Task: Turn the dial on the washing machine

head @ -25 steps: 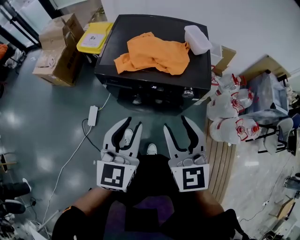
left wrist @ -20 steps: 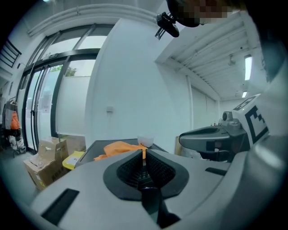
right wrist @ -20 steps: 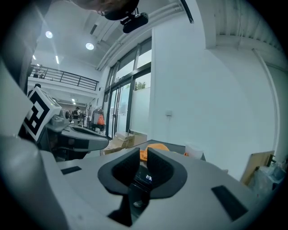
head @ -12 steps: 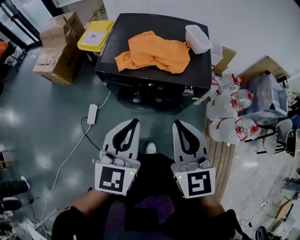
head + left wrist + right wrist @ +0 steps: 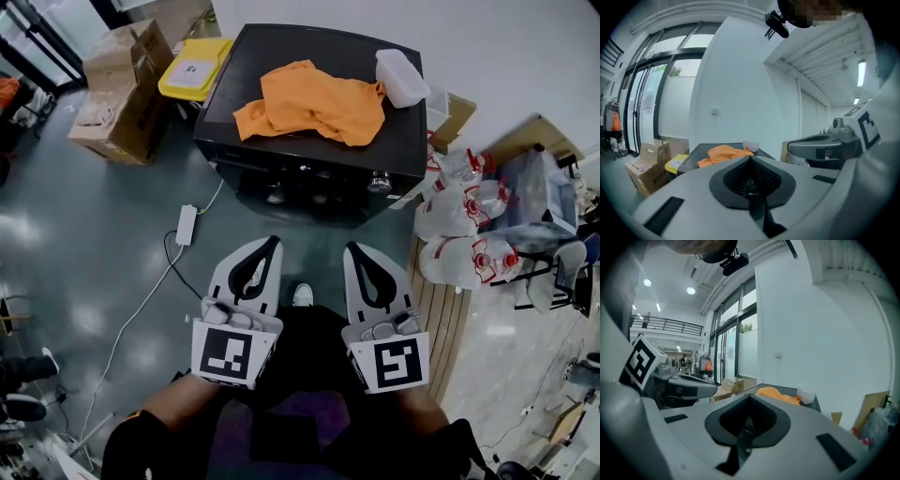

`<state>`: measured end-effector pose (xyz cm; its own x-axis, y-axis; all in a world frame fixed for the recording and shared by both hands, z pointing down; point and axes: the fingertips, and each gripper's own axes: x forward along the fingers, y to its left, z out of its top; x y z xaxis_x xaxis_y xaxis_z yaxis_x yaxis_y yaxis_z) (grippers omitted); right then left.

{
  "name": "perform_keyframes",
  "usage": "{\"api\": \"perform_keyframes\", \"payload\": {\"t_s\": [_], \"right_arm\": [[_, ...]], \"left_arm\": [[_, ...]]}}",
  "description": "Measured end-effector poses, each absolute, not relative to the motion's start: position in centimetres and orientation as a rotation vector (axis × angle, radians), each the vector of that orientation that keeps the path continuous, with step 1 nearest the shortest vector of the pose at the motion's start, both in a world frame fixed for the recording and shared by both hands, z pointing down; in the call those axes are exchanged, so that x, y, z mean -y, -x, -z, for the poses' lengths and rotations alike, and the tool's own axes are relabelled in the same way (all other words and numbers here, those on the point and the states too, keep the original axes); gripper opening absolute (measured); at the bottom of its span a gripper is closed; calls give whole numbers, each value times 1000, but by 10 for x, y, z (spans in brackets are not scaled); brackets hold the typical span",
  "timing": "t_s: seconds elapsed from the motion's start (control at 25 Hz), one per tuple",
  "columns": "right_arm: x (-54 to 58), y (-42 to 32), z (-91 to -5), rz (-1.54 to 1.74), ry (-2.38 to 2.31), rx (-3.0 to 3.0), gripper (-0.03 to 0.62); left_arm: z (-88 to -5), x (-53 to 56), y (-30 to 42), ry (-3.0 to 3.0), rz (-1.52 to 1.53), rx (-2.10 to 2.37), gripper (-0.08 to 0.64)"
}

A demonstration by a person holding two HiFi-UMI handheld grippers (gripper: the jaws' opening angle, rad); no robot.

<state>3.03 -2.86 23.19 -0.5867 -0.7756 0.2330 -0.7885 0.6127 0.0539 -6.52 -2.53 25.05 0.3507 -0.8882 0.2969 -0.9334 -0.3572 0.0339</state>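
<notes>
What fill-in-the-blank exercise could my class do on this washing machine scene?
1. The cloth lying on the washing machine is ____ in colour.
2. The left gripper and the right gripper both have their jaws ____.
3. The brown boxes beside the machine are made of ____.
Missing words: orange; shut; cardboard.

Dial on the washing machine front: too small and steeply foreshortened for any marking or setting.

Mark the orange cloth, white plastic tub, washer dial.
Crumpled orange cloth (image 5: pixel 314 103), head view, middle of the fabric.
Translucent white plastic tub (image 5: pixel 402 78), head view, its top.
Round silver dial (image 5: pixel 379 183), head view, knob face.
</notes>
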Motion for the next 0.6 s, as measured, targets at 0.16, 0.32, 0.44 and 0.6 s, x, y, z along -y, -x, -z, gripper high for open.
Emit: {"api": "perform_keyframes", "payload": {"t_s": [0.16, 0.32, 0.44, 0.6], "right_arm": [[30, -32, -231, -80, -1288, 2604, 15], [31, -34, -231, -76, -1288, 2605, 15], [31, -36, -232, -75, -1288, 2604, 15], [32, -36, -231, -74, -1287, 2605, 15]], "left_arm": [[-250, 27, 62, -2418, -341, 1646, 14], [-250, 30, 60, -2421, -341, 1644, 14], [-250, 30, 60, -2420, -340, 1646, 14], [-249, 31, 60, -2421, -340, 1653, 14]]}}
